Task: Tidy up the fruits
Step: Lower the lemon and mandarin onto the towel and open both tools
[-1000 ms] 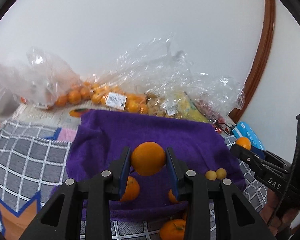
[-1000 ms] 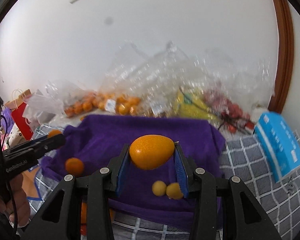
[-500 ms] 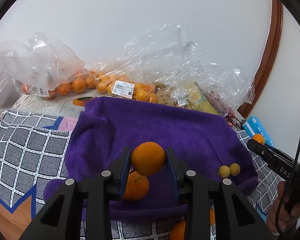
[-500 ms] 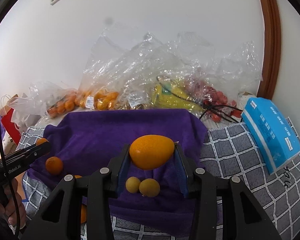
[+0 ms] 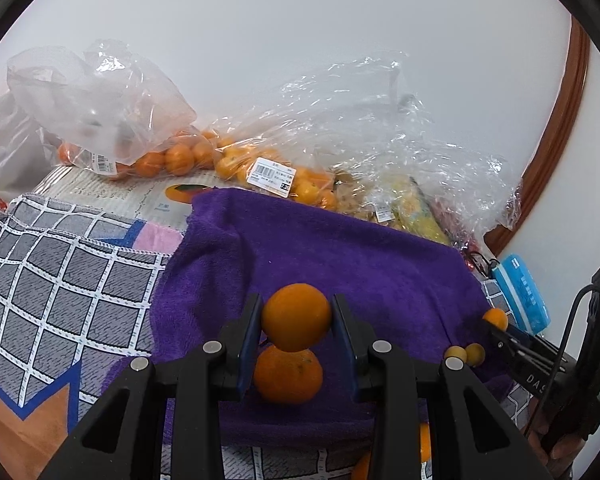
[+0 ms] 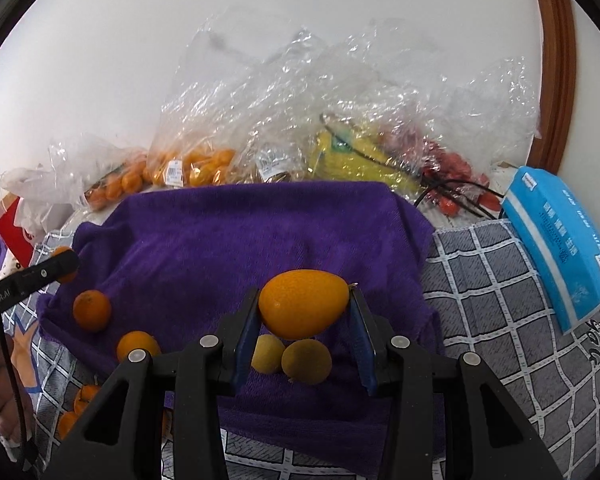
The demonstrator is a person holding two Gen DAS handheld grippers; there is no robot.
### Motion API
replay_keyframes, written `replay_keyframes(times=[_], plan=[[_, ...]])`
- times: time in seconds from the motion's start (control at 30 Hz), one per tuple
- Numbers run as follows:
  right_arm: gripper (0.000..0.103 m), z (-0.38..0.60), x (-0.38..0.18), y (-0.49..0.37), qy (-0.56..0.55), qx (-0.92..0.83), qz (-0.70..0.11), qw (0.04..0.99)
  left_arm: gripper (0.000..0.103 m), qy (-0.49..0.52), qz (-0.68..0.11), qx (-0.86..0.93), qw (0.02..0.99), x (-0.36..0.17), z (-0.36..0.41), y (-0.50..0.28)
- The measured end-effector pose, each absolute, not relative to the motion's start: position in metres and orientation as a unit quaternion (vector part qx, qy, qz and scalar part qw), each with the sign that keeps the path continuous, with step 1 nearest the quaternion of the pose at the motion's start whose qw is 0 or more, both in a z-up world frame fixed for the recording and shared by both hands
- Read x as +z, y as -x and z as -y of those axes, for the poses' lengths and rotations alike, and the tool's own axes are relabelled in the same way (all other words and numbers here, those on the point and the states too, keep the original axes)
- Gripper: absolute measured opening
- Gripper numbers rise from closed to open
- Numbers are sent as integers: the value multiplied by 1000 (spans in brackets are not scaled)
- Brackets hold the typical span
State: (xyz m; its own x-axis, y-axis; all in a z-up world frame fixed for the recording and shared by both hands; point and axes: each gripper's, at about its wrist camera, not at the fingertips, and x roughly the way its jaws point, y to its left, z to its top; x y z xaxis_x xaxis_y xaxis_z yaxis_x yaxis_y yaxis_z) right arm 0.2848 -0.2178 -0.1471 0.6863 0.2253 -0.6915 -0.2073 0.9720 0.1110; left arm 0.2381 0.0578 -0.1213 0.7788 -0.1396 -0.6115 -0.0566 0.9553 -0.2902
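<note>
Your left gripper [image 5: 296, 318] pinches a round mandarin [image 5: 296, 317] between its blue pads, hanging above the purple towel [image 5: 340, 264]; a second mandarin [image 5: 288, 374] lies on the towel just below it, toward 6 o'clock, and bagged oranges [image 5: 180, 158] sit far off at 11 o'clock. Your right gripper [image 6: 304, 310] clamps an egg-shaped orange fruit [image 6: 303, 309] over the same towel; two small yellow fruits [image 6: 292, 356] rest touching each other directly beneath, and a blue pack [image 6: 560, 248] lies at 2 o'clock.
</note>
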Motion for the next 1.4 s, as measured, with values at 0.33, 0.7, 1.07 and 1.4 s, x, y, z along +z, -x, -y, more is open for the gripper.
replay_keyframes(times=[0.33,0.7,1.07,1.4], plan=[[43,213,-161,-292,-9,115,-397,911,33,175,-347,-33,921,-127,-64,-241],[43,204,-163,-288,18,116,-401,909,33,192,-365,-33,910,-134,-68,-246],[47,204,-155,-284,28,108,-391,914,33,183,-371,-25,910,-140,-69,-251],[47,200,-157,-284,36,111,-394,912,29,167,-389,2,906,-149,-71,-258]])
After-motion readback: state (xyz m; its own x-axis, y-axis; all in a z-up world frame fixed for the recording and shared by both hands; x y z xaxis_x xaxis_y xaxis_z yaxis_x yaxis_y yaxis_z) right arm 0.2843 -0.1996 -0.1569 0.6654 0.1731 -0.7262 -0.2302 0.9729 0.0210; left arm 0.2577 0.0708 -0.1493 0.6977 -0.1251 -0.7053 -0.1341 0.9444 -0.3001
